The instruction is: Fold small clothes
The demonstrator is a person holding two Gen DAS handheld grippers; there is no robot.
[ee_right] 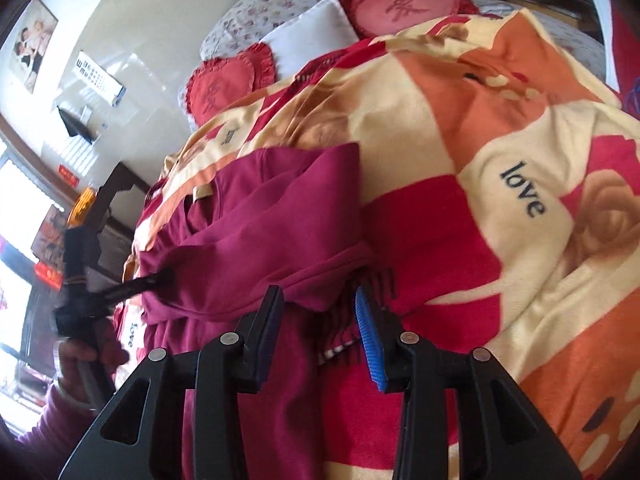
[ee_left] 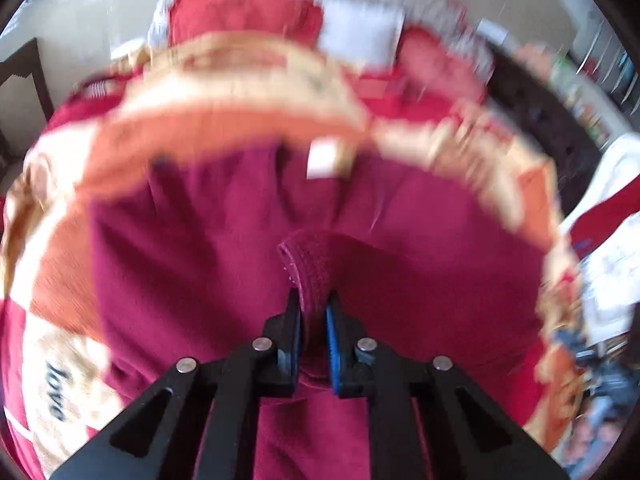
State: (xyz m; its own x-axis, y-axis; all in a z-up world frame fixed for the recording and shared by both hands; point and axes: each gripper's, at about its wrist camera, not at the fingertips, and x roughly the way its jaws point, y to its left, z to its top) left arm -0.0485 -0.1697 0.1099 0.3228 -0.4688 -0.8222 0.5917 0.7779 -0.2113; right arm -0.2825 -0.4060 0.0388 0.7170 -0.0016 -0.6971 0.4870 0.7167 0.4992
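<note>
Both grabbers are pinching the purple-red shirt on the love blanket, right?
Not quite. Only the left gripper pinches the maroon shirt. The right wrist view shows the right gripper open, its fingers apart with nothing clamped. The shirt does lie on the love blanket.

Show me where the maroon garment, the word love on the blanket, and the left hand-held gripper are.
maroon garment [ee_right: 280,200]: right wrist view, on its flat upper panel.
word love [ee_right: 522,190]: right wrist view, middle of the dark lettering on the blanket's cream patch.
left hand-held gripper [ee_left: 314,300]: left wrist view, between its fingertips, which pinch a stitched hem.
</note>
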